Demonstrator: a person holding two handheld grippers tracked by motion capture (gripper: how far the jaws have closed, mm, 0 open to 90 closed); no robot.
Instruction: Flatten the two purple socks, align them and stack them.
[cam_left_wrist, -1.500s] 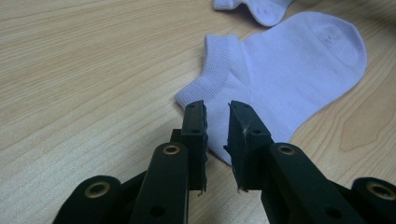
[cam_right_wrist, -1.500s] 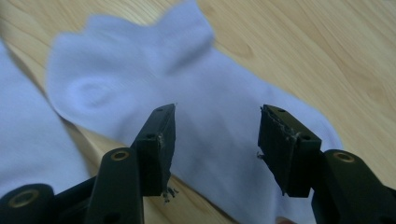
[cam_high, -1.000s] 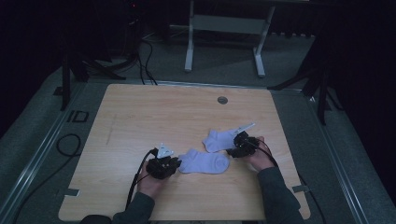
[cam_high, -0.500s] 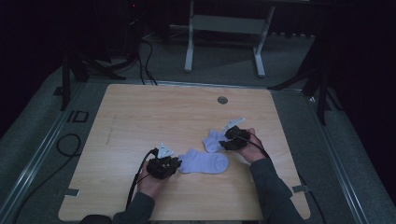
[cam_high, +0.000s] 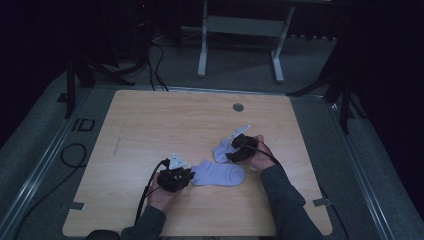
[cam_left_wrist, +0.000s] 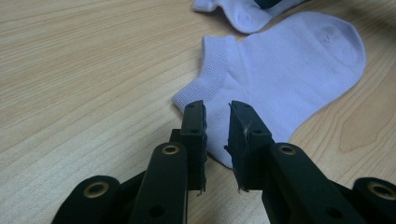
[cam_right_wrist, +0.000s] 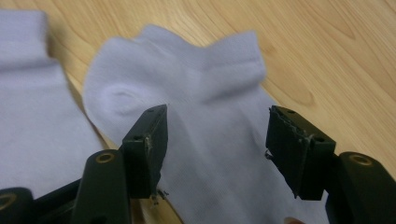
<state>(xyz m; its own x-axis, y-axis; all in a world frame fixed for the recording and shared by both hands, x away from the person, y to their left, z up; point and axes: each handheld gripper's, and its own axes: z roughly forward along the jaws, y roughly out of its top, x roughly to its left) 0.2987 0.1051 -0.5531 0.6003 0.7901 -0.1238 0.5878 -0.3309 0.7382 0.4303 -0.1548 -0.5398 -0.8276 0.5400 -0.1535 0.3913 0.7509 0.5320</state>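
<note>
Two pale socks flat on bench (cam_high: 150, 120). Left gripper (cam_left_wrist: 217, 128) at near sock's (cam_high: 220, 174) 9 o'clock, fingers narrowly parted, grasping nothing. Right gripper (cam_right_wrist: 217, 140) over far sock (cam_right_wrist: 205, 116), fingers just opening, released.

Dim room; wooden table (cam_high: 150, 120) on grey floor (cam_high: 45, 145); metal stand (cam_high: 240, 30) behind.

Letters "ID" (cam_high: 83, 125) readable in the high view, dark on the grey floor mat (cam_high: 40, 150) just beside the left edge of the table (cam_high: 150, 120). No other text, brand, number or sign legible.
</note>
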